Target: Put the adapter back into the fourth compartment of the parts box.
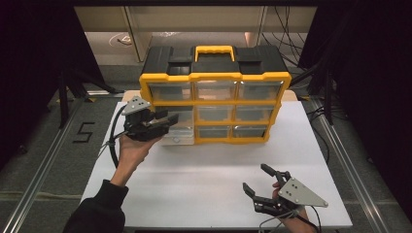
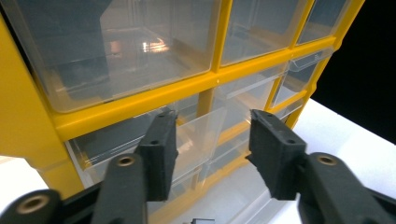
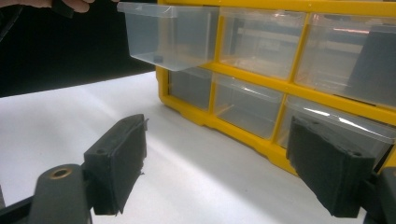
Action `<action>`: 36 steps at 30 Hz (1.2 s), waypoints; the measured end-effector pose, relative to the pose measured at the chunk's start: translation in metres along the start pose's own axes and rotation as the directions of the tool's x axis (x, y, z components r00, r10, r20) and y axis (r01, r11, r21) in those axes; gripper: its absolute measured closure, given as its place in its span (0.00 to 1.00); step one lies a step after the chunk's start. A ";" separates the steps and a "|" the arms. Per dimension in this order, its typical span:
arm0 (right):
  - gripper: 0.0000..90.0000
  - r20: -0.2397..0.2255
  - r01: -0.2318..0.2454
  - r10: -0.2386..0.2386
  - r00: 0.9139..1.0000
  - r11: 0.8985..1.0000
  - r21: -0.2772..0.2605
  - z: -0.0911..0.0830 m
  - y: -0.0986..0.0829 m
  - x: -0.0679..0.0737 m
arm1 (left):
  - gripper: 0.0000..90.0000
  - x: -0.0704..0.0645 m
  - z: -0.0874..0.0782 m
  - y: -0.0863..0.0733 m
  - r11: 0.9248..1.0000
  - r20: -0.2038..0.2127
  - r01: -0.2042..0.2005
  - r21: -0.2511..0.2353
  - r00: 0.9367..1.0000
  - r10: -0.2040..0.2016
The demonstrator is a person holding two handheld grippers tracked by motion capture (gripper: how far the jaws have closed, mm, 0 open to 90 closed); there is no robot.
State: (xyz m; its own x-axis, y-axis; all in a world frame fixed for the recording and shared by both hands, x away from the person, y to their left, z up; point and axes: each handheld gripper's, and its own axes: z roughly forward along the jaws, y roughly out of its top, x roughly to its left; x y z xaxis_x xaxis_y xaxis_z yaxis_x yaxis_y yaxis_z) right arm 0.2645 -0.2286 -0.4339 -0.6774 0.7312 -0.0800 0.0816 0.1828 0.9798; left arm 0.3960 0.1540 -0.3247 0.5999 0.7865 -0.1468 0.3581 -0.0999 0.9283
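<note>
White surface [image 1: 194, 189], yellow drawer cabinet [image 1: 214, 76] upper centre; clear drawer [image 1: 177, 127] pulled out, middle-left.
Left claw [image 2: 210, 149] open around drawer; right claw [image 1: 265, 182] open, lower right. Probably light, slippery, brittle: best gripped by front lip.

Your left gripper [image 1: 163, 118] sits raised on an upturned left hand [image 1: 132, 148], jaws parted. Your right gripper [image 1: 260, 182] hangs low and well apart from it, jaws spread wide, right hand [image 1: 286, 206] behind it.
</note>
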 end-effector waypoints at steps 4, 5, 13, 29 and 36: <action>0.23 -0.001 0.000 0.000 1.000 1.000 -0.004 0.000 0.000 0.000 | 0.48 -0.005 -0.003 0.002 1.000 0.025 0.006 -0.002 1.000 -0.006; 0.23 -0.001 0.000 0.000 1.000 1.000 -0.004 0.000 0.000 0.000 | 0.46 -0.006 -0.003 0.002 1.000 0.024 -0.002 -0.004 1.000 0.002; 0.23 0.000 0.000 0.000 1.000 1.000 -0.006 0.000 0.000 0.000 | 0.29 -0.016 -0.005 0.001 1.000 0.054 -0.027 0.011 0.998 0.026; 0.23 0.000 0.000 0.000 1.000 1.000 -0.012 0.000 0.000 0.000 | 0.19 -0.037 -0.012 -0.017 0.995 0.208 -0.003 -0.104 0.978 0.024; 0.23 0.000 -0.004 0.004 1.000 1.000 -0.014 -0.001 0.001 0.000 | 0.19 -0.049 -0.014 -0.030 0.989 0.254 -0.002 -0.147 0.966 0.039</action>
State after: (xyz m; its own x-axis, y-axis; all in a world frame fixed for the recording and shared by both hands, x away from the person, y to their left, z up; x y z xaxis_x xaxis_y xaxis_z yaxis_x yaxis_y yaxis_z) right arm 0.2643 -0.2289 -0.4331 -0.6772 0.7318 -0.0763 0.0737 0.1707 0.9826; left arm 0.3455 0.1272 -0.3406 0.7754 0.6016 -0.1920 0.2481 -0.0106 0.9687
